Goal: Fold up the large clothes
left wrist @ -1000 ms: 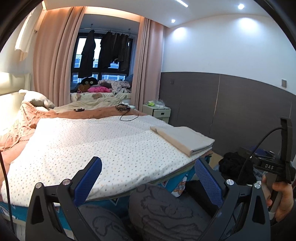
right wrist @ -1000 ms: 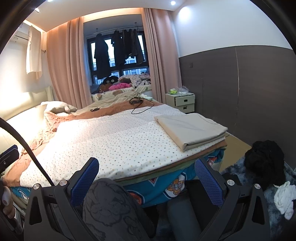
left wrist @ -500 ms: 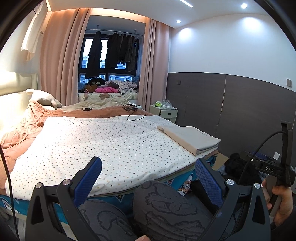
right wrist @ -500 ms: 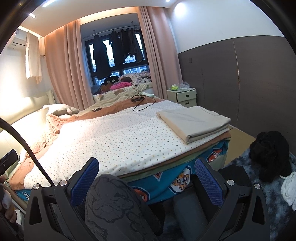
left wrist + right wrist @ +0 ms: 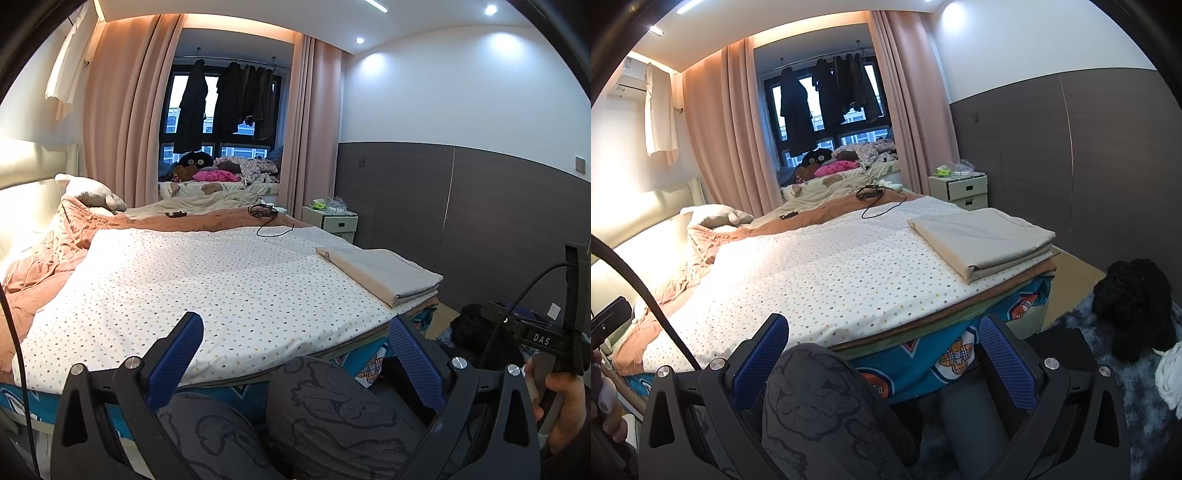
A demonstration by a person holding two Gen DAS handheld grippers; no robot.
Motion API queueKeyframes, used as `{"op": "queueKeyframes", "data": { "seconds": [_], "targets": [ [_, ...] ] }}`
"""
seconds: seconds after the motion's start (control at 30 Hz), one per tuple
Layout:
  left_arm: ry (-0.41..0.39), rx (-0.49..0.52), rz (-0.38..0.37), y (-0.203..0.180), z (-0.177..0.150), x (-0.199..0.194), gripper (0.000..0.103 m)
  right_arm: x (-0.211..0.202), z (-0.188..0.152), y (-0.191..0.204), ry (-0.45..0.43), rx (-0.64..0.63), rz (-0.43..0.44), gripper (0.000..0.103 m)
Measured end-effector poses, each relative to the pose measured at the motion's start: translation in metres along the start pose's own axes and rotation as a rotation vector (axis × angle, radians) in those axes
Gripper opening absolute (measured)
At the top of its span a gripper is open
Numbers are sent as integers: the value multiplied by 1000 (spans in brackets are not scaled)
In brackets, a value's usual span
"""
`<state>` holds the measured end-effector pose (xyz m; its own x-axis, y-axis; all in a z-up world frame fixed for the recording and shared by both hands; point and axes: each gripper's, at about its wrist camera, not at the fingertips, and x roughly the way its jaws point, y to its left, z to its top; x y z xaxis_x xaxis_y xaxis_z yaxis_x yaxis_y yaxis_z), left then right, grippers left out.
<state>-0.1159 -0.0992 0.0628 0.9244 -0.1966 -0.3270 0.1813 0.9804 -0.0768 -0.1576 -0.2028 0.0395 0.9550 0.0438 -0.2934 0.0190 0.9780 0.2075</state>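
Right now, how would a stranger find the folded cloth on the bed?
Look at the big bed with the dotted white cover. Near its right edge lies a flat beige folded cloth. It is the only plain, neatly squared piece there, apart from the black cable.

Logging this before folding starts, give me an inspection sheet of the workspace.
Surface: bed under a flat dotted sheet.
Job's things: folded beige cloth on the bed's far right corner.
Clutter: black pile and white item on the floor.
Grippers: left hand-held gripper and right hand-held gripper open, holding nothing, above the person's knees.
Cables: black cable lies on the bed.
Surroundings: nightstand, curtains, dark clothes hanging at the window.
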Motion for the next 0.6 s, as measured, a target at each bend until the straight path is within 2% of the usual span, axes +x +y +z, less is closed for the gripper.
{"op": "queueKeyframes", "data": {
  "seconds": [0.6],
  "targets": [
    [7, -10, -2, 3, -1, 2, 103, 3, 4, -4, 8, 9, 4, 103]
  ]
}}
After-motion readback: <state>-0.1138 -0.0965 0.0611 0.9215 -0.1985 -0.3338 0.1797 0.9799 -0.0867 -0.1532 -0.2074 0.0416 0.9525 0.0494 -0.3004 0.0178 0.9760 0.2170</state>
